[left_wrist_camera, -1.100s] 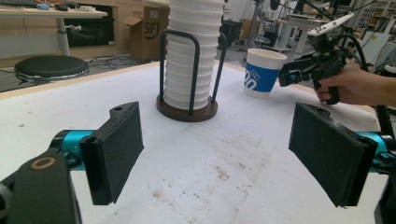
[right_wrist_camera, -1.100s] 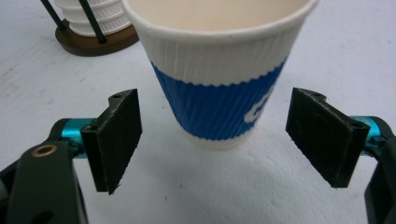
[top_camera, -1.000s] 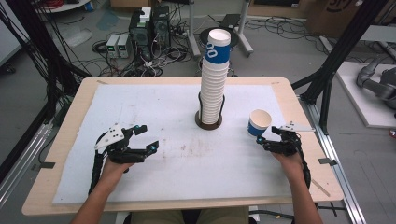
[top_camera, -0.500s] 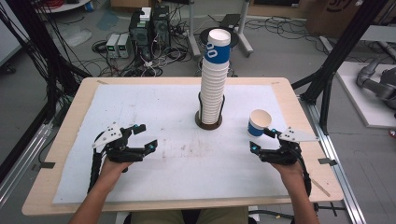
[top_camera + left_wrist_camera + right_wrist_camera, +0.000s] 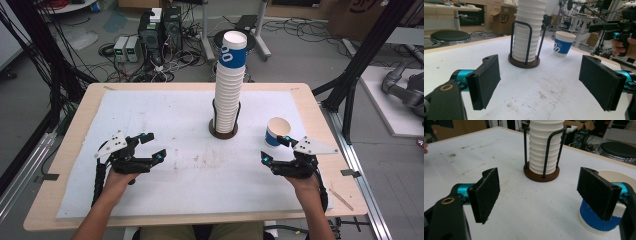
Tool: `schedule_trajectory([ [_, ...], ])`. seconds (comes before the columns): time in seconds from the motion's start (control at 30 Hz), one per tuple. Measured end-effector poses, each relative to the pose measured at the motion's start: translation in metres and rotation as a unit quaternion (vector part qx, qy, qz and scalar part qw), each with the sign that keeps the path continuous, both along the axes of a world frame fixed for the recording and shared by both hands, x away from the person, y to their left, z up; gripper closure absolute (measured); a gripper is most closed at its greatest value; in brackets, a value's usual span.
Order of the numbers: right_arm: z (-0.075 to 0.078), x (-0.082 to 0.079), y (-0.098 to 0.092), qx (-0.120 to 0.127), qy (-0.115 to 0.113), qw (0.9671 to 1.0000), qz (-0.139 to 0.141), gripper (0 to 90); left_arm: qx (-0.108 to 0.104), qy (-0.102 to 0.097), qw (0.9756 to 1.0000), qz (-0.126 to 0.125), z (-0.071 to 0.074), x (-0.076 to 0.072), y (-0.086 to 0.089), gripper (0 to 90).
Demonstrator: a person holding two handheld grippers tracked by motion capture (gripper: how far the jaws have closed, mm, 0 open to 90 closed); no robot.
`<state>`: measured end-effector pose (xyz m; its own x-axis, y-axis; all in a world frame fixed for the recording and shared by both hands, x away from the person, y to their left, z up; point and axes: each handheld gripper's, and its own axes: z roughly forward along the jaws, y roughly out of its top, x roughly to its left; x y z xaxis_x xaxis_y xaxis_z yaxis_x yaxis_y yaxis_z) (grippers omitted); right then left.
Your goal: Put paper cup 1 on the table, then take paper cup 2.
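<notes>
- The right gripper (image 5: 276, 151) hangs near the right edge of the table (image 5: 65, 150), with its jaws apart and nothing between them.
- In the right gripper view, the right gripper (image 5: 537, 190) shows its two black pads (image 5: 487, 192) wide apart, with bare mat between them.
- The cup (image 5: 276, 132), white with a blue band, stands upright on the mat (image 5: 165, 120) just beyond the right gripper, on the far side of it.
- In the right gripper view the cup (image 5: 599, 223) sits partly behind the right-hand jaw; whether the jaw touches it I cannot tell.
- The left gripper (image 5: 153, 145) is held over the near left part of the mat, jaws apart and empty.
- In the left gripper view, the left gripper (image 5: 539, 80) frames stained mat between its open pads.
- The stack (image 5: 231, 85) of white cups stands tall at the middle of the table, in a holder (image 5: 223, 131) with a dark round base and thin black uprights.
- The top cup of the stack bears a blue band.
- The lone cup (image 5: 563, 43) stands to the right of the holder (image 5: 524, 61) and apart from it.
- The person's hands (image 5: 120, 177) grip both tools from the near edge.
- Computers (image 5: 160, 30) and cables lie on the floor beyond the far edge.
</notes>
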<state>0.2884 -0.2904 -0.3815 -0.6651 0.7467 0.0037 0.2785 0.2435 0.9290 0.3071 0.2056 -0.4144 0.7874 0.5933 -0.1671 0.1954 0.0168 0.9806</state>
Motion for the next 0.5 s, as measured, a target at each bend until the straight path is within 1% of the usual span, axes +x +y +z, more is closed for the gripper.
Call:
schedule_trajectory([
  [0.07, -0.0019, 0.0007, -0.0001, -0.002, 0.0, 1.0, -0.003, 18.9, 0.002, 0.001, 1.0, -0.001, 0.0005, -0.001, 0.0, 17.0],
  [0.17, -0.0025, 0.0013, 0.0014, -0.009, 0.002, 1.0, 0.002, 18.9, 0.001, -0.002, 1.0, 0.0, 0.0009, -0.0016, -0.0003, 17.0],
  [0.27, -0.002, 0.001, 0.0024, -0.004, 0.009, 0.9999, 0.004, 18.9, 0.001, 0.0, 1.0, -0.002, 0.0004, -0.001, -0.001, 17.0],
  [0.4, -0.0021, 0.0019, 0.0023, -0.005, 0.008, 0.9999, 0.005, 18.9, 0.002, 0.0, 1.0, -0.002, 0.0003, -0.0008, -0.001, 17.0],
  [0.5, -0.0028, 0.0018, 0.0036, -0.006, 0.011, 0.9999, 0.007, 18.9, 0.001, 0.002, 1.0, -0.001, 0.0006, -0.0009, -0.0003, 17.0],
])
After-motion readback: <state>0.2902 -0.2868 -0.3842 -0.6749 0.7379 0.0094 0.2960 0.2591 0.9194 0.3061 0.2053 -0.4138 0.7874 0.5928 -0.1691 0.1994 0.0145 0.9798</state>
